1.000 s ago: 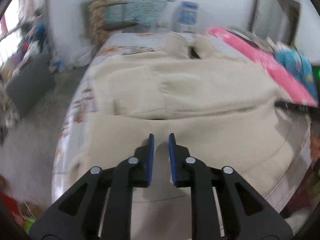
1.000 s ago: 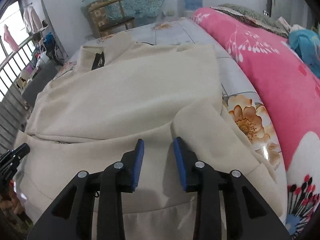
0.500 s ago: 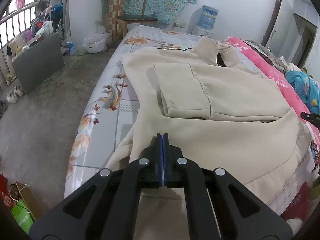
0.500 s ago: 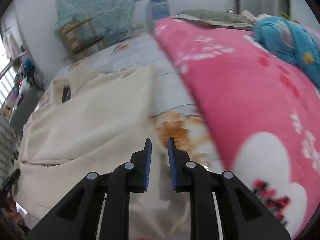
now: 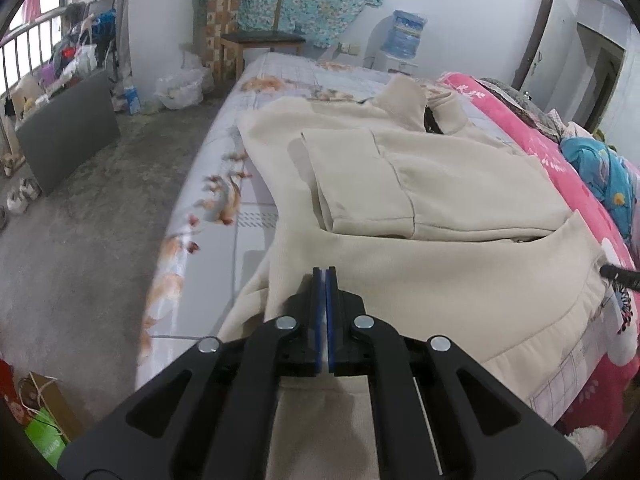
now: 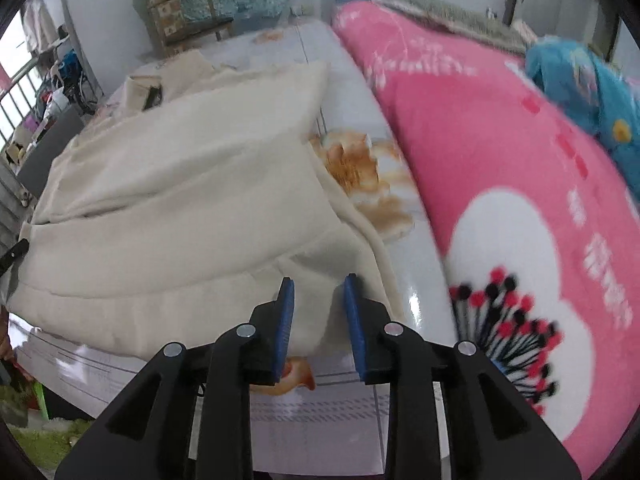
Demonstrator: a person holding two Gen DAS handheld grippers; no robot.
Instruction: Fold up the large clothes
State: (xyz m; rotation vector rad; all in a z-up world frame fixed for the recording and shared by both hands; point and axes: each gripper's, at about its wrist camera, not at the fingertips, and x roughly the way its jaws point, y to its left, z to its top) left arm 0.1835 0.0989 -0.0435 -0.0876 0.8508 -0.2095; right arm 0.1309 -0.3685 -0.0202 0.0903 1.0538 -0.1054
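- right gripper (image 6: pixel 318 300) swung back from pink blanket (image 6: pixel 500 168) to cream hoodie (image 6: pixel 180 200) corner, jaws just reopening, released
- left gripper (image 5: pixel 325 300) clenched, nothing visibly pinched

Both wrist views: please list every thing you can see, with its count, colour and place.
sweatshirt: one, cream, spread on the bed, sleeve folded over its chest
bed sheet: one, pale with orange flowers, under the sweatshirt
blanket: one, pink, beside the sweatshirt
wooden chair: one, brown, by the far wall
water bottle: one, blue, by the wall
left gripper: black, blue pads, shut on the sweatshirt hem
right gripper: black, open, just been opening, over the sweatshirt corner
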